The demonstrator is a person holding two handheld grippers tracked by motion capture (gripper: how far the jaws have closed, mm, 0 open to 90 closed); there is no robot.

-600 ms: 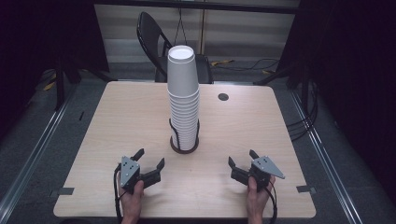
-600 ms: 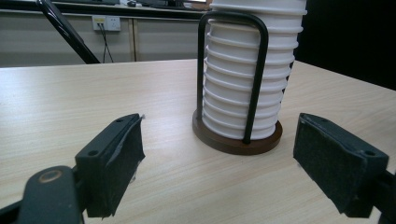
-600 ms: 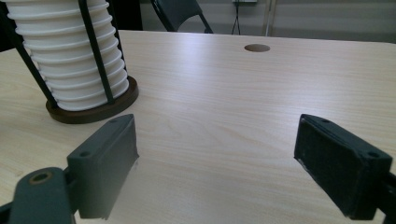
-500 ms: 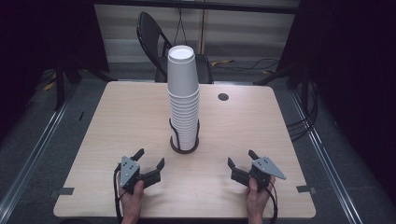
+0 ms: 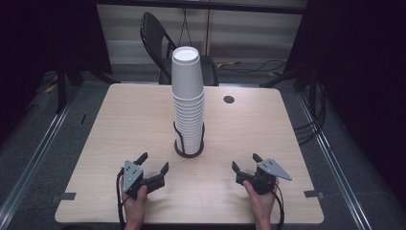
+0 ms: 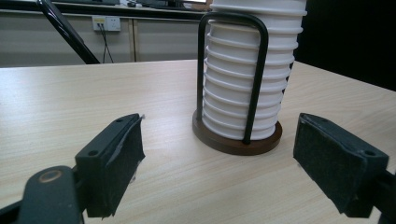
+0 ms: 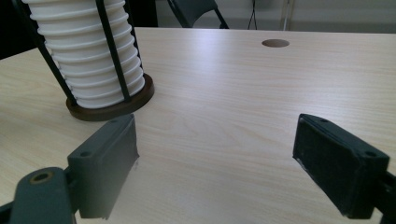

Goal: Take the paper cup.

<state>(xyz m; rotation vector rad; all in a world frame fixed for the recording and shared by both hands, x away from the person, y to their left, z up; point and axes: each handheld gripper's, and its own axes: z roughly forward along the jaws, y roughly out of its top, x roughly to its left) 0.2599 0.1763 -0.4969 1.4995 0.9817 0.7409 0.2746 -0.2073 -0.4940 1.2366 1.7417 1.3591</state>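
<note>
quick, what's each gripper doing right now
left gripper: open, holding nothing
right gripper: open, holding nothing

A pale wooden table (image 5: pixel 119 124) with a round cable hole (image 5: pixel 229 99) stands on grey floor (image 5: pixel 48 143); behind it a black folding chair (image 5: pixel 158 38), a light panelled wall (image 5: pixel 124 28) with a socket (image 6: pixel 103 23), dark curtains (image 5: pixel 364 72) either side

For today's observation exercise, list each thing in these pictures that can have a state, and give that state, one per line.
Stack of paper cups: upright, nested upside down, standing in its holder.
Cup holder: upright on the table, black wire loops around the lower cups.
Left gripper: open, empty, held low over the table.
Right gripper: open, empty, held low over the table.
Folding chair: unfolded, behind the table.
</note>
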